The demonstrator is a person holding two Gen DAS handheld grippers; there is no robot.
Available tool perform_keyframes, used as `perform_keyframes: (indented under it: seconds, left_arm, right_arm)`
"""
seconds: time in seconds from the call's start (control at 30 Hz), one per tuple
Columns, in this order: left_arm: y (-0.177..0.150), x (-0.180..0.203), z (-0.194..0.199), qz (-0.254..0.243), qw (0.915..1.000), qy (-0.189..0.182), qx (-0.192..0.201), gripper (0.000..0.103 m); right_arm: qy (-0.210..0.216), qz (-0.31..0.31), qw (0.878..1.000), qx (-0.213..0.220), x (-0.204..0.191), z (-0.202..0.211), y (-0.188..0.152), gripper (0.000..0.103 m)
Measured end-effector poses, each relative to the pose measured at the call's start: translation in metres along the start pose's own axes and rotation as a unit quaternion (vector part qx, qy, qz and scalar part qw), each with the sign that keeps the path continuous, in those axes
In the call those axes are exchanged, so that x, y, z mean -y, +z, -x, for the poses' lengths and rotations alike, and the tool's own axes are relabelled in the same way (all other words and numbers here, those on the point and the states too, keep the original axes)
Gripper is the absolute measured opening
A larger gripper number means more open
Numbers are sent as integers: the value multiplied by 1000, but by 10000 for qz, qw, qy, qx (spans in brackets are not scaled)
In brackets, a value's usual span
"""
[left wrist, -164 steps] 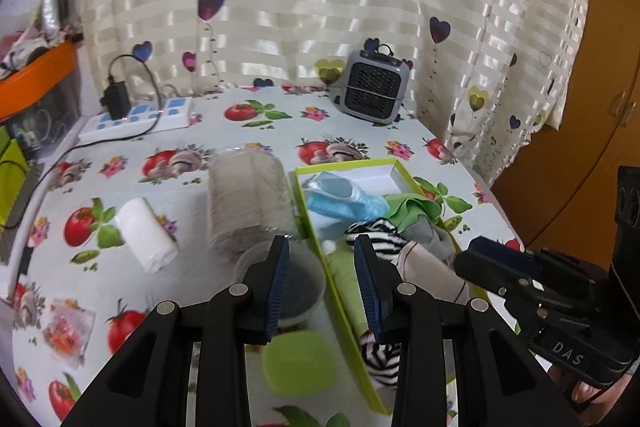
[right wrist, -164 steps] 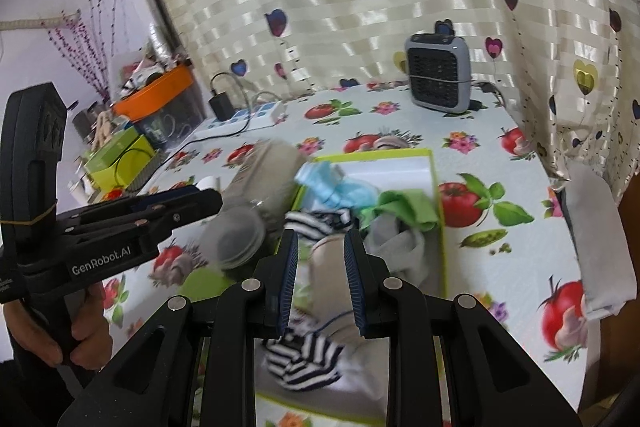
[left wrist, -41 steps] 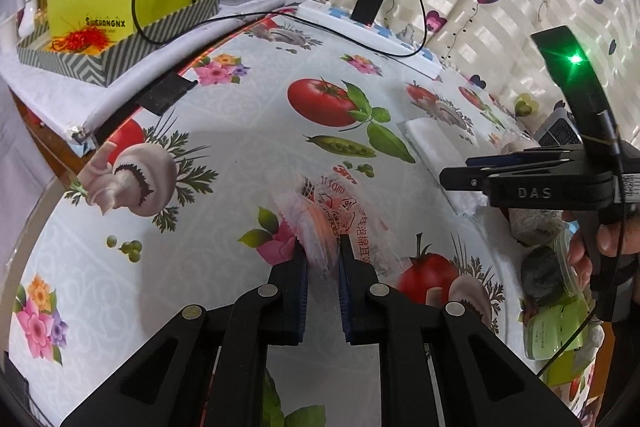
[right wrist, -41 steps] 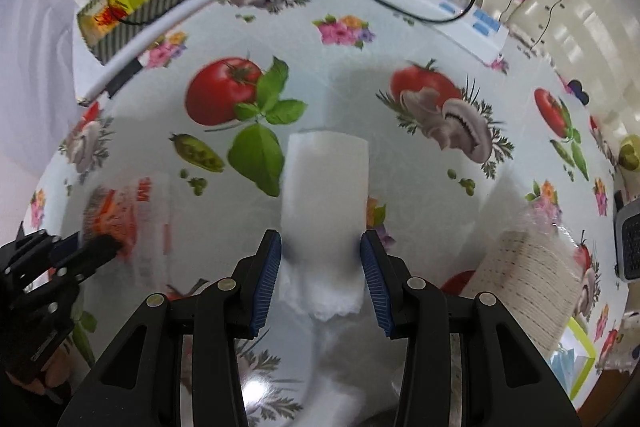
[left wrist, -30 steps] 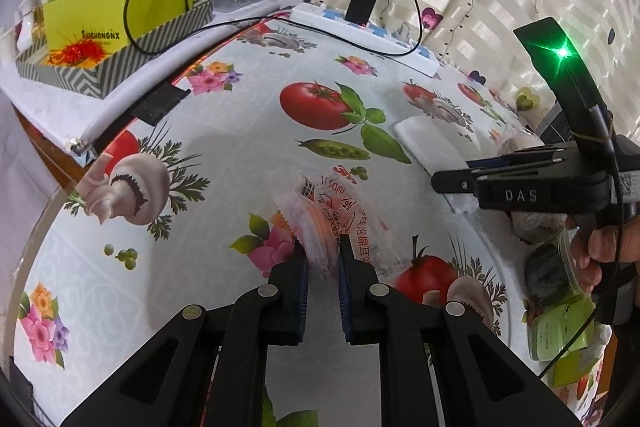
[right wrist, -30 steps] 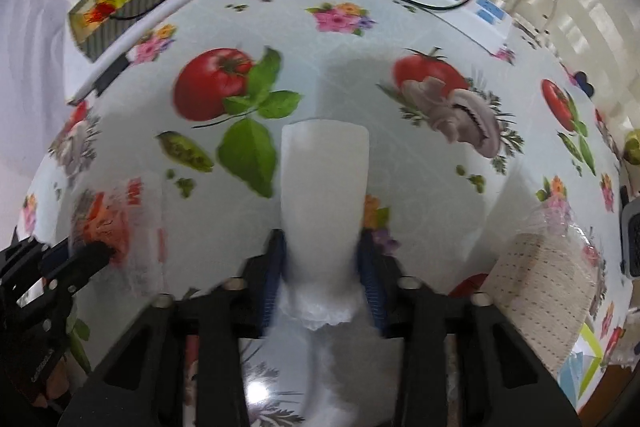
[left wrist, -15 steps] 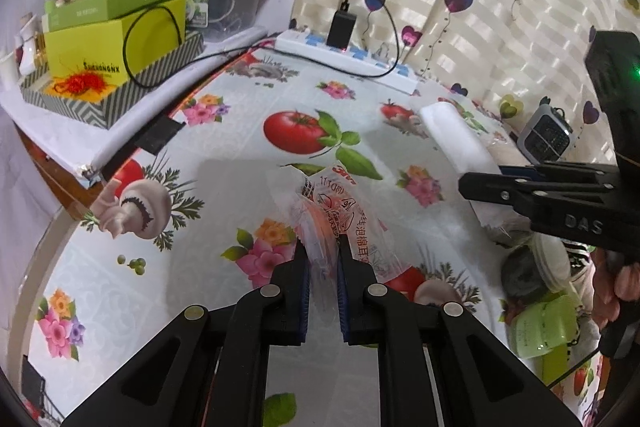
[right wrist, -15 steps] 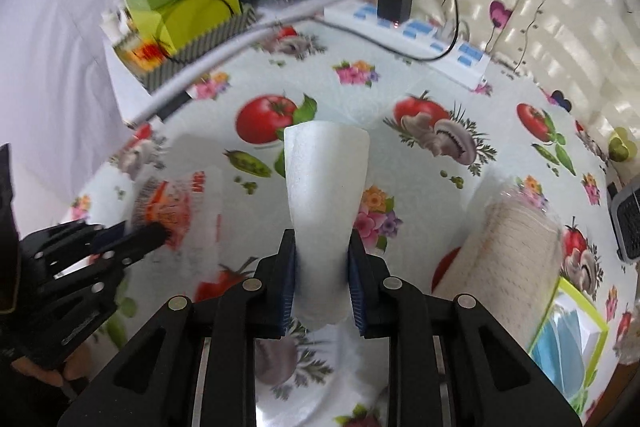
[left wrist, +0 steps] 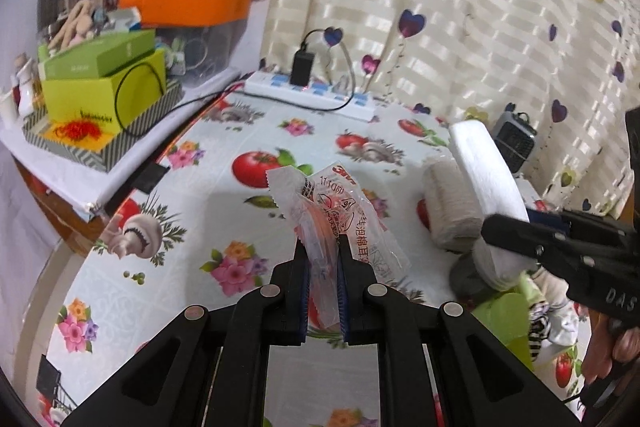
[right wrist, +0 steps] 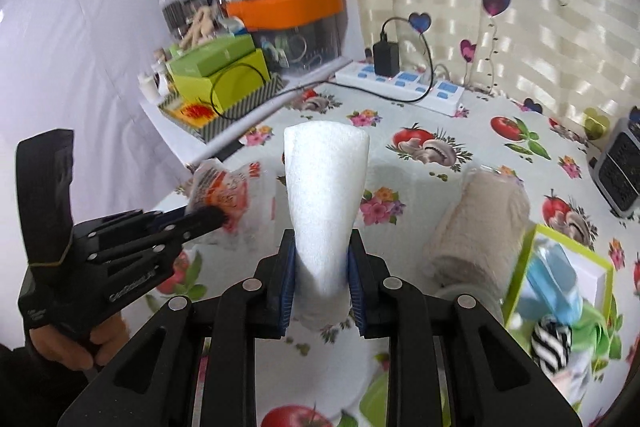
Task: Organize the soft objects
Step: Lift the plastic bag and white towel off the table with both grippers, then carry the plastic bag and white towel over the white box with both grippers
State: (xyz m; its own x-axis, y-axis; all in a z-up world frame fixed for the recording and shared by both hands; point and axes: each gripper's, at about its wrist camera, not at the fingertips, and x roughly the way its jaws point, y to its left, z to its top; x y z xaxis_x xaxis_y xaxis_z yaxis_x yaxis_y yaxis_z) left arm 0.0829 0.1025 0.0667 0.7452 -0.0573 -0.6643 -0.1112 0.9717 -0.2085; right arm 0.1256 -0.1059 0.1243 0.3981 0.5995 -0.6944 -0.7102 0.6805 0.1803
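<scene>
- In our left gripper (left wrist: 322, 259) we pinch a clear plastic packet (left wrist: 336, 211) with red print; the jaws are nearly together on it, and it hangs above the tablecloth (left wrist: 224, 195).
- In our right gripper (right wrist: 322, 263) we clamp a white foam roll (right wrist: 325, 187), which sticks up and forward from the jaws, clear of the table; they closed in on it moments ago.
- Right of that, a beige rolled towel (right wrist: 480, 223) lies on the cloth, just beside the green-rimmed box (right wrist: 600, 263) of soft things.
</scene>
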Motion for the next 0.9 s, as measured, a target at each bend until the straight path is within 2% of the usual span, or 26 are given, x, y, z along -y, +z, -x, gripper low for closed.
perform_keyframes:
  seconds: [0.23, 0.5, 0.9]
  left_arm:
    - [2, 28, 24, -250, 9993, -168, 211, 11]
    - [0, 59, 46, -507, 9970, -435, 389, 11]
    - [-3, 95, 52, -793, 9930, -795, 378, 11]
  right_arm:
    - [-143, -150, 9989, 412, 1, 40, -22, 24]
    - [-231, -394, 9968, 662, 12, 72, -45, 24]
    - [-451, -918, 9903, 939, 47, 106, -70, 25]
